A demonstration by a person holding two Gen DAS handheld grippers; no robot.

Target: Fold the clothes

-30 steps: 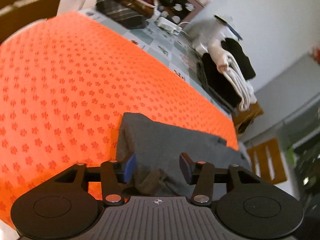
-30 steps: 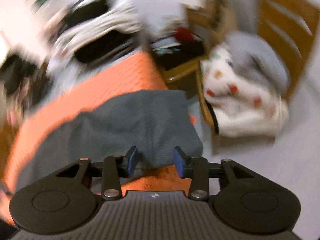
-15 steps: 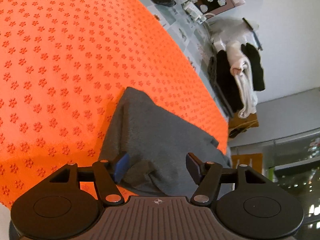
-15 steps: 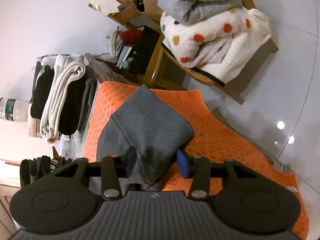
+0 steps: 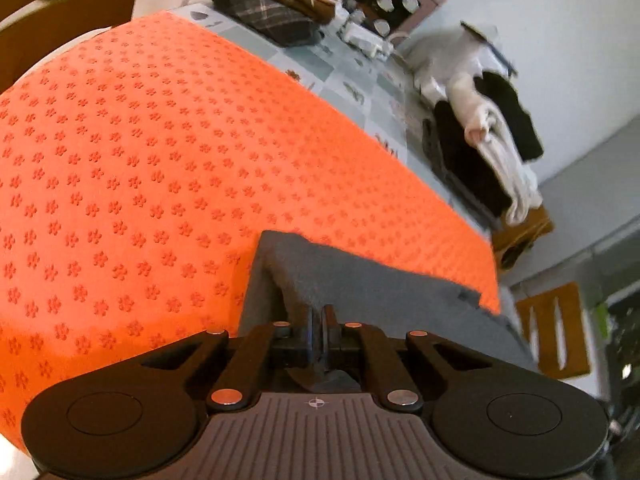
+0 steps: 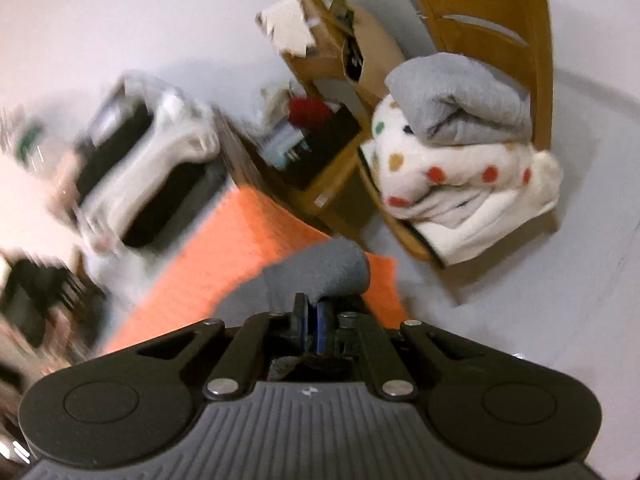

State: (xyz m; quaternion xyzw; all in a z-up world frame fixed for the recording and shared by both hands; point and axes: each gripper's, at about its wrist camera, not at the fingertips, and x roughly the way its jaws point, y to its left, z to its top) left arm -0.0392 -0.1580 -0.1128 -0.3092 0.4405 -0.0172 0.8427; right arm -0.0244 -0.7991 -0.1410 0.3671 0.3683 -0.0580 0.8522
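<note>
Pinching grey cloth [image 5: 360, 284], both jaws apparently.

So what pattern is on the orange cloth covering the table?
Small darker-orange flower shapes in regular rows on the orange cloth, clearest in the left wrist view.

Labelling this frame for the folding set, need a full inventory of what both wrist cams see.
grey garment: 1, dark grey, on the orange mat, near edge pinched at two spots
orange mat: 1, orange with a flower pattern, covers the table
folded plaid clothes: a few, dark, far end of the table
hanging clothes: several, black and white, on a rack beyond the table
wooden chair: 1, brown, right of the mat
spotted blanket: 1, white with coloured dots, on the chair
grey blanket: 1, light grey, on the spotted blanket
cardboard box: 1, brown, torn, behind the chair
left gripper: 1, black, fingers shut on the garment
right gripper: 1, black, fingers shut on the garment
</note>
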